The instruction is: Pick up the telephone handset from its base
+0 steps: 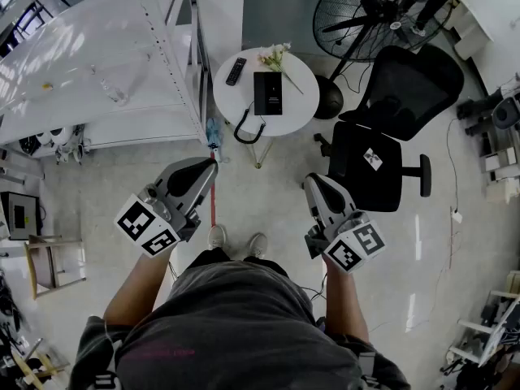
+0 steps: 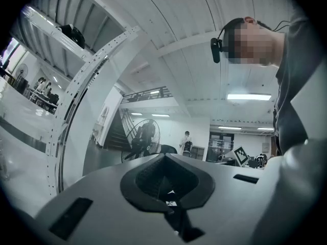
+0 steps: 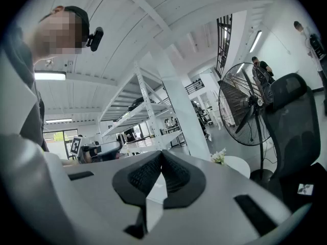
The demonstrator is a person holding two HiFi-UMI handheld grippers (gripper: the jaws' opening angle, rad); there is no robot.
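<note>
Both grippers are shut and empty. The left gripper (image 1: 210, 167) has its ribbed pads meeting at the tip with nothing between them, and the right gripper (image 1: 314, 180) looks the same in its own view. They are held level on the person's side of the round table (image 1: 296, 110), well short of it, with bare floor before its near edge.

A dark cord (image 1: 248, 131) loops over the table's near edge. Just beyond it, at the table's middle, lies the telephone (image 1: 268, 93), a flat black oblong with its long axis running straight away from the person. From here I cannot tell the handset apart from its base.

The telephone sits ahead and between the two grippers, so neither is clearly nearer. The right gripper view does catch the table's rim, so that hand seems better aimed. Either one would have to open first and travel forward.

At the table's far side lie a black remote (image 1: 236, 71) and a sprig of pale flowers (image 1: 279, 58).
</note>
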